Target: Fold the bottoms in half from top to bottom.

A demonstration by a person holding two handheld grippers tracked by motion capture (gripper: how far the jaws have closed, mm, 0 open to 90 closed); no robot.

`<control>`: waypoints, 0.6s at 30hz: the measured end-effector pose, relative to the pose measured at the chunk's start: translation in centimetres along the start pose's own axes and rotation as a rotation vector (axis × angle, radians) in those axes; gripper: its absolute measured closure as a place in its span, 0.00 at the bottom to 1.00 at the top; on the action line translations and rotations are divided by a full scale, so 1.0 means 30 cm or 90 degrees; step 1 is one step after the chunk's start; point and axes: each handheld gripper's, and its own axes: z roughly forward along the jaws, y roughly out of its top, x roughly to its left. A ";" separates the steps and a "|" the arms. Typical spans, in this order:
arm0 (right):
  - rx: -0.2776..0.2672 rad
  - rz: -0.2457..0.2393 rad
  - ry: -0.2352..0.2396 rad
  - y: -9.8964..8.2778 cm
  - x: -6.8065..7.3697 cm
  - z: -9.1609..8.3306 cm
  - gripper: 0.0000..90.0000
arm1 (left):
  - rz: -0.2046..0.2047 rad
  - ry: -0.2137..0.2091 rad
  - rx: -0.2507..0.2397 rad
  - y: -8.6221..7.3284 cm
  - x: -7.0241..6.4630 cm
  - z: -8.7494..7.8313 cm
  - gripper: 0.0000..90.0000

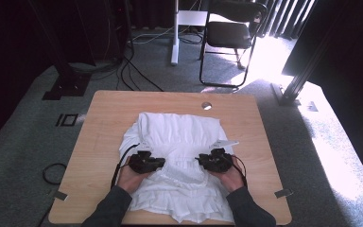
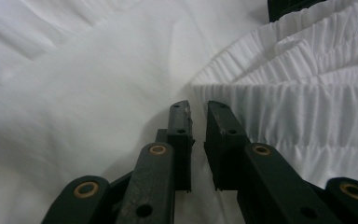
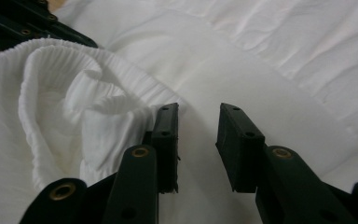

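From above, your white garment [image 1: 179,151] lies spread over the middle of the wooden bench [image 1: 104,123], its gathered hem toward you. Your left claw [image 1: 159,163] and right claw [image 1: 199,160] rest on the cloth, facing each other across a bunched fold.

In the left gripper view, your left claw [image 2: 197,114] shows a narrow gap between its jaws with no fabric in it, just beside the ribbed band [image 2: 298,107].

In the right gripper view, your right claw [image 3: 198,122] stands open wider, nothing gripped, with the ruffled cloth [image 3: 74,102] touching its left jaw.
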 end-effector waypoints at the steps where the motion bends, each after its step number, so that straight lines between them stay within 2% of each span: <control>1: -0.003 -0.004 0.013 -0.011 0.008 -0.010 0.74 | 0.009 -0.008 0.001 -0.010 -0.012 -0.006 0.88; 3: -0.007 -0.008 0.039 -0.035 0.023 -0.028 0.73 | 0.014 -0.028 0.003 -0.032 -0.036 -0.012 0.87; 5: -0.007 -0.021 0.070 -0.059 0.040 -0.041 0.71 | 0.030 -0.033 0.018 -0.055 -0.061 -0.012 0.85; 10: -0.005 -0.056 0.104 -0.097 0.079 -0.066 0.69 | 0.033 -0.061 0.024 -0.093 -0.090 -0.033 0.85; 12: -0.012 -0.060 0.103 -0.103 0.089 -0.074 0.68 | 0.042 -0.075 0.023 -0.096 -0.101 -0.043 0.85; 14: -0.030 -0.058 0.088 -0.097 0.090 -0.082 0.66 | 0.051 -0.082 0.025 -0.095 -0.112 -0.048 0.84; 16: -0.052 -0.044 0.075 -0.079 0.084 -0.086 0.65 | 0.066 -0.104 0.029 -0.091 -0.123 -0.045 0.84; 18: -0.061 -0.031 0.087 -0.060 0.081 -0.082 0.65 | 0.079 -0.105 0.032 -0.088 -0.134 -0.040 0.83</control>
